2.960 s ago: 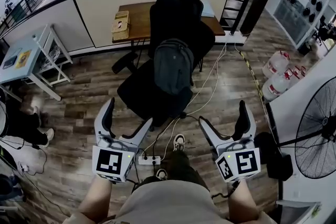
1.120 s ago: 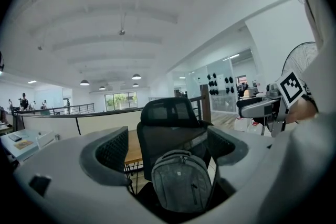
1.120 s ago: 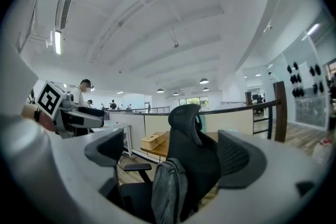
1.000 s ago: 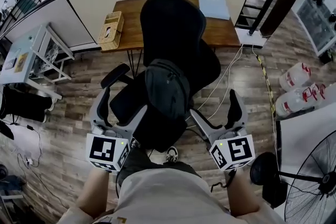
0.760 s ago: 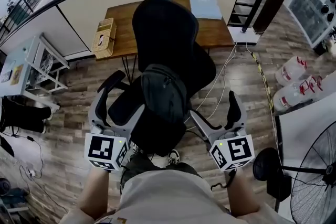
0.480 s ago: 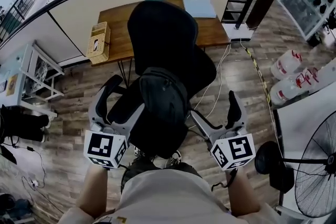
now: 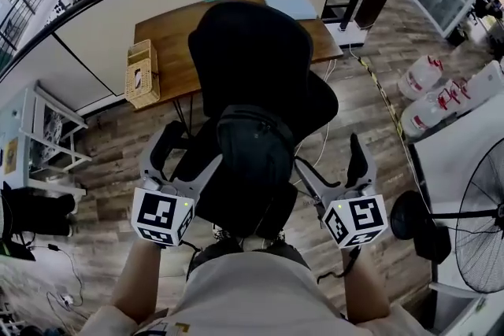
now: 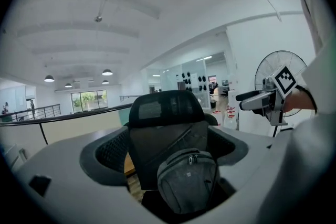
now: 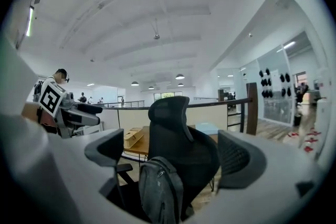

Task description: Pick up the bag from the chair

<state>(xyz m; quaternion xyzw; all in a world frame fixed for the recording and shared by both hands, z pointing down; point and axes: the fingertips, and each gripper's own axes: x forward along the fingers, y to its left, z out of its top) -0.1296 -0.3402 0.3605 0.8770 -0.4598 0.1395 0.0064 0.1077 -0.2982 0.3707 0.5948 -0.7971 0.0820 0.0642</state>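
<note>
Bag (image 7: 253, 161) upright on seat of black chair (image 7: 252, 51), leaning against backrest. Seat mostly hidden beneath it. Bag's bottom cut off by gripper bodies in both gripper views. Your left gripper (image 7: 191, 155) and right gripper (image 7: 329, 157) flank bag, jaws of each spread wide, holding nothing. Wood plank floor (image 7: 110, 145). Wooden desk (image 7: 169, 35) behind chair. Fan (image 7: 484, 216) at your right.
</note>
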